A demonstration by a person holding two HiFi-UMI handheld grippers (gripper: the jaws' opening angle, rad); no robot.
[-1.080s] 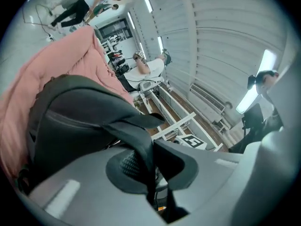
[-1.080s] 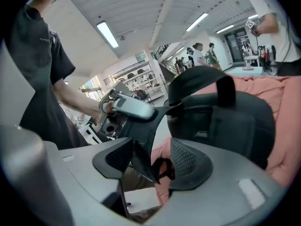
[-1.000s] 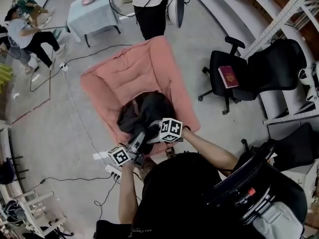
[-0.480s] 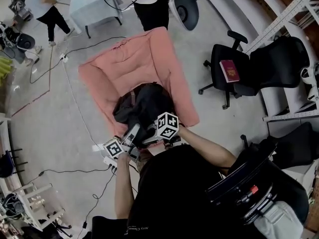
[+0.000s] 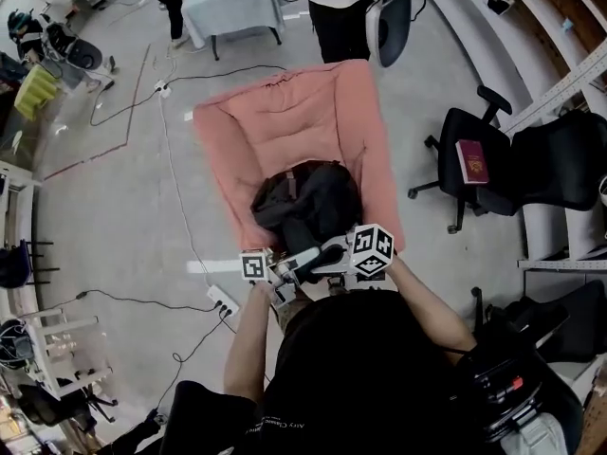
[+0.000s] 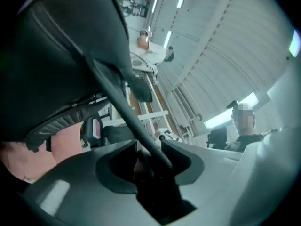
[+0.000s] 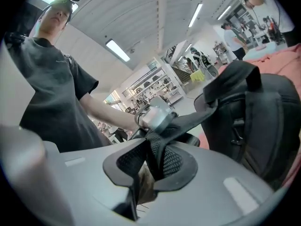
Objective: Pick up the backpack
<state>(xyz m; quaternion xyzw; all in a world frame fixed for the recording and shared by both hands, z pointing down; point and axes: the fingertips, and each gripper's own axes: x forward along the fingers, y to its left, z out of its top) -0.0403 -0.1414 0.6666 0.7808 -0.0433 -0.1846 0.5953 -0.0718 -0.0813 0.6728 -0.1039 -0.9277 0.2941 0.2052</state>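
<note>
The black backpack (image 5: 308,202) lies on a pink cushion (image 5: 285,121) on the floor. Both grippers are at its near edge. In the left gripper view the bag (image 6: 56,60) fills the upper left. A thin black strap (image 6: 117,102) runs between the jaws of my left gripper (image 6: 149,147) (image 5: 283,275); they have just been opening and stand wider than the strap. My right gripper (image 7: 151,145) (image 5: 318,257) is shut on a padded mesh shoulder strap (image 7: 207,112); its jaws closed in, then eased a little, with the strap pinched between them.
Black office chairs (image 5: 474,150) stand at the right, one with a red book (image 5: 471,161) on its seat. A power strip (image 5: 224,303) and cables lie on the floor at the left. A small table (image 5: 232,3) and a standing person (image 5: 341,12) are beyond the cushion.
The head view has swung, so the cushion sits further right. The two grippers have drawn closer together at the backpack's near edge, and the left marker cube has rolled.
</note>
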